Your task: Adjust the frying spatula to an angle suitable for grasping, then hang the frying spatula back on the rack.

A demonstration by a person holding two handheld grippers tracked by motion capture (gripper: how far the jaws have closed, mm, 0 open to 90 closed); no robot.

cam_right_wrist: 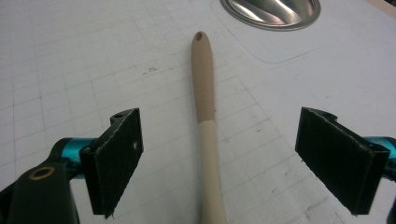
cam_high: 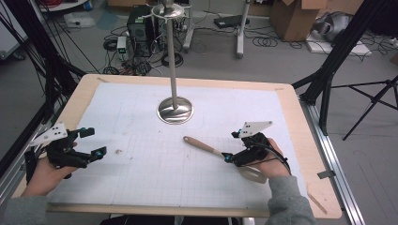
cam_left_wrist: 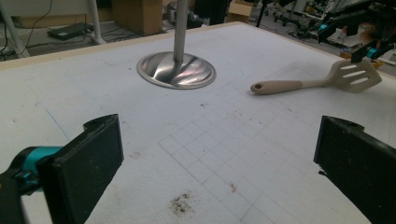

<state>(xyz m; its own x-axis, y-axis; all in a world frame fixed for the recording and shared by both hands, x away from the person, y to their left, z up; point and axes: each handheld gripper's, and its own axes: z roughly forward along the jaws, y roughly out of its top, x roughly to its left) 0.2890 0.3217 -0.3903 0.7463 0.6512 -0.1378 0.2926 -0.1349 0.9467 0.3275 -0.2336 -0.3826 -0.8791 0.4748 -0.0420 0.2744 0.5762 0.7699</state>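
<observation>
A beige slotted spatula (cam_high: 202, 146) lies on the white gridded mat (cam_high: 141, 178), handle toward the metal stand. My right gripper (cam_high: 231, 146) is open and straddles the spatula's neck. In the right gripper view the spatula handle (cam_right_wrist: 204, 79) runs up between the two spread jaws of my right gripper (cam_right_wrist: 229, 144), touching neither. My left gripper (cam_high: 94, 142) hovers open at the mat's left side with nothing in it. In the left gripper view my left gripper (cam_left_wrist: 219, 163) faces the spatula (cam_left_wrist: 299, 85), which lies far off with its slotted head beneath the right gripper (cam_left_wrist: 369, 28).
A tall metal stand rises from a round shiny base (cam_high: 175, 111) at the mat's middle back; the stand's base (cam_left_wrist: 176, 70) (cam_right_wrist: 271, 11) appears in both gripper views. A small brown stain (cam_left_wrist: 180, 204) marks the mat near my left gripper. Wooden table edges (cam_high: 309, 140) frame the mat.
</observation>
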